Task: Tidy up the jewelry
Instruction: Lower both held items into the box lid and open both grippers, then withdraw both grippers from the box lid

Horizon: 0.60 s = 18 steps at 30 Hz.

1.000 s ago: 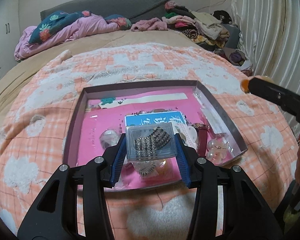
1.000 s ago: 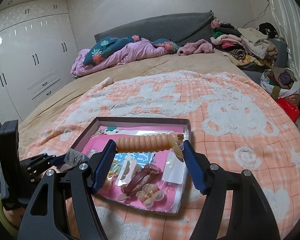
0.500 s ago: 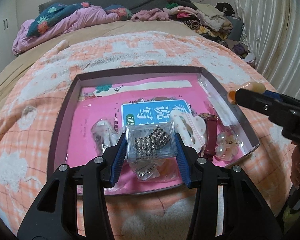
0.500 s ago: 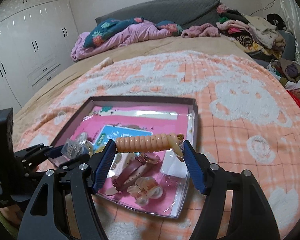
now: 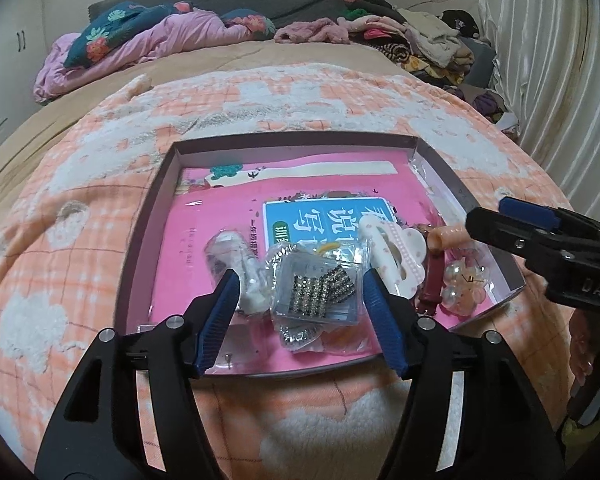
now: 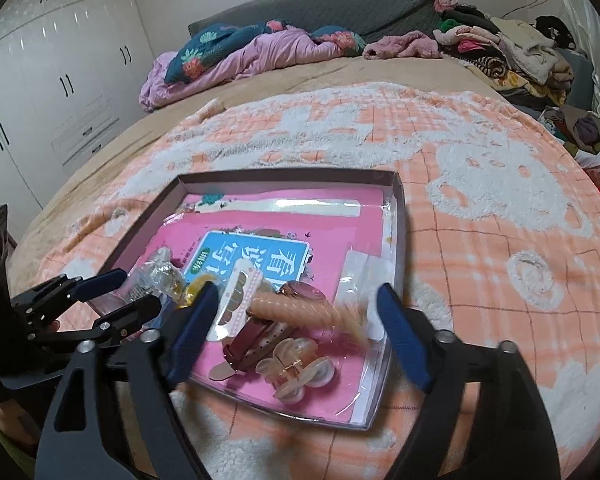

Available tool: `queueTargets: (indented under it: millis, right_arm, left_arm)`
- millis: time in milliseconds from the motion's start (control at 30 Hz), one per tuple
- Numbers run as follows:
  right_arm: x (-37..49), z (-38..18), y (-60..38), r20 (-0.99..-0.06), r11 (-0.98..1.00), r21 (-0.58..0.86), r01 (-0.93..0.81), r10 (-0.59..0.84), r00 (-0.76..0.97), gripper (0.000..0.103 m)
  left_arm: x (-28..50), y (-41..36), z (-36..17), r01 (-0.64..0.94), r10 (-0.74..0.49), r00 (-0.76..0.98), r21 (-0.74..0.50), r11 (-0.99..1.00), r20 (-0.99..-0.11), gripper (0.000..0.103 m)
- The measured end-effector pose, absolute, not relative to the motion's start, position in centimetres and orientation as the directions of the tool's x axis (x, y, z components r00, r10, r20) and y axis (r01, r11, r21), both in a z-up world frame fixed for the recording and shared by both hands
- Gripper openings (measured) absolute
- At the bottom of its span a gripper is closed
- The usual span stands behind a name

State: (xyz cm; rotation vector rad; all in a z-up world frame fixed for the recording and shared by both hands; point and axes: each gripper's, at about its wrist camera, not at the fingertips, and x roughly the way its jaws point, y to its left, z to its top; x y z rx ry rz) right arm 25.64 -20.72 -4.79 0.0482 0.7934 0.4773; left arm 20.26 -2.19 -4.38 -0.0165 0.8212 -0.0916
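Observation:
A shallow box tray with a pink liner lies on the bed and holds jewelry. My left gripper is open over its near edge; the clear case of rhinestone pieces lies between the fingers, loose on other bags. My right gripper is open above the tray's near right part; the peach spiral hair tie is blurred between its fingers, free of them. A white hair clip, a maroon watch strap and a peach claw clip lie in the tray.
The tray rests on an orange and white fleece blanket. Pink bedding and piled clothes lie at the far end of the bed. White wardrobes stand at left, a curtain at right.
Both grippers lowered toward the tray and opened. The left let go of the clear rhinestone case, which now lies in the tray. The right let go of the peach hair tie, which is dropping.

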Motion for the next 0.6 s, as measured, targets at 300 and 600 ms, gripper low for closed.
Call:
queueTargets:
  millis: [300,600]
  right_arm:
    - [22.1,-1.1,-23.0,-0.589,0.889,0.245,-0.387,0.454,0.668,0.097]
    - [15.6,1.9,-24.1,-0.503,0.883,0.215,-0.417,0.466,0.728,0.099]
  left_arm:
    - [18.1,-2.2,-1.4,0.069,-0.091,0.721,-0.059,0.996,-0.687,0.074]
    - [14.0,-1.8,1.9,0.059,-0.073,0.777,-0.043,0.997,-0.625,0.094]
